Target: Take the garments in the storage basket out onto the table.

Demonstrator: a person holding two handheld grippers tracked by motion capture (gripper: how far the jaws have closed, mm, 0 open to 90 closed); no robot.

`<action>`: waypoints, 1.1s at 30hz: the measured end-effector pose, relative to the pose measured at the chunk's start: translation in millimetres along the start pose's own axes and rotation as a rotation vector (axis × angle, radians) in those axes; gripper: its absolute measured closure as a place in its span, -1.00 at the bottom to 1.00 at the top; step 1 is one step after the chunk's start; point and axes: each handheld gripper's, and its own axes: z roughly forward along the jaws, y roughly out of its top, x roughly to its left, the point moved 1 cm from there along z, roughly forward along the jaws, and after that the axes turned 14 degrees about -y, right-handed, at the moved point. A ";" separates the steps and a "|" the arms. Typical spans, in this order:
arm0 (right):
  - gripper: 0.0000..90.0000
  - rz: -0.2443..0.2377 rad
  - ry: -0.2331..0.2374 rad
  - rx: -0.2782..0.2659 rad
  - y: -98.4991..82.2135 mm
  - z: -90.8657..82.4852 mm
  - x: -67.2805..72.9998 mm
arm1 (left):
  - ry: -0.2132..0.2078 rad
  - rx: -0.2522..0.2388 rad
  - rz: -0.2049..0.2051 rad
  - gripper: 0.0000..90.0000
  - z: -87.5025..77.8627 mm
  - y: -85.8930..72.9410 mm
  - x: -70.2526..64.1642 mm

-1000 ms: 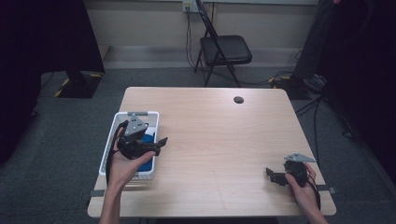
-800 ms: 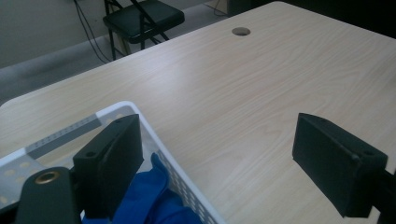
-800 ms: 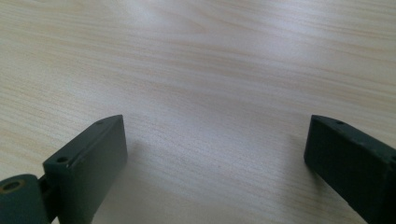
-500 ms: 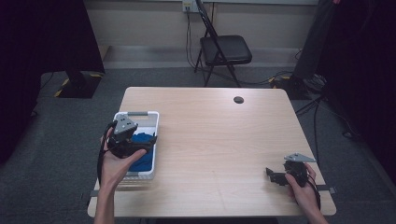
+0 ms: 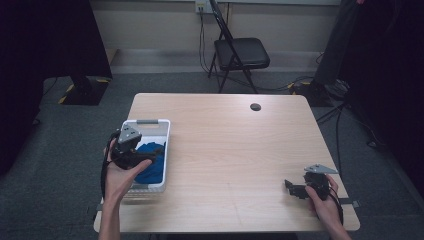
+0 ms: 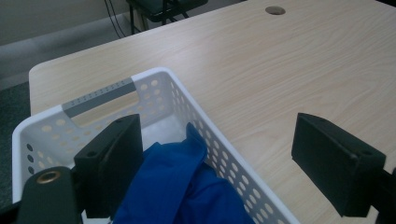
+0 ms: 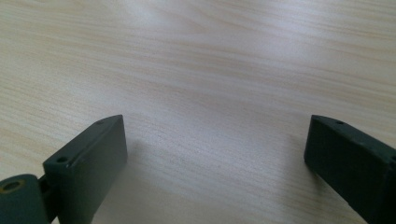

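Blue cloth [image 6: 182, 186] crumpled in basket [image 6: 154, 79]

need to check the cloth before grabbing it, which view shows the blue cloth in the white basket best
The left gripper view: the crumpled blue cloth lies close up inside the perforated white plastic basket, folds clear. The high view shows it small, partly behind the left gripper. The right gripper view looks at bare wooden table.

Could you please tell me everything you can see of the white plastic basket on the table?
The white perforated plastic basket is rectangular, with round holes in its walls and a grey handle strip at the far end. It stands upright near the left edge of the light wooden table. A crumpled blue cloth lies inside. The left tool hangs open over its rim.
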 end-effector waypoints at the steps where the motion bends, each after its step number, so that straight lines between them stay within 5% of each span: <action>1: -0.89 0.000 0.000 0.000 0.0 0.0 0.0 | 0.001 0.002 -0.004 -0.64 0.0 -0.8 1.4; 24: -0.89 0.000 0.000 0.000 0.0 0.0 0.0 | 0.022 0.061 -0.080 -0.65 10.4 -18.0 20.0; 33: -0.90 -0.002 0.001 -0.001 0.1 0.2 -0.2 | 0.027 0.128 -0.109 -0.64 21.4 -26.3 25.5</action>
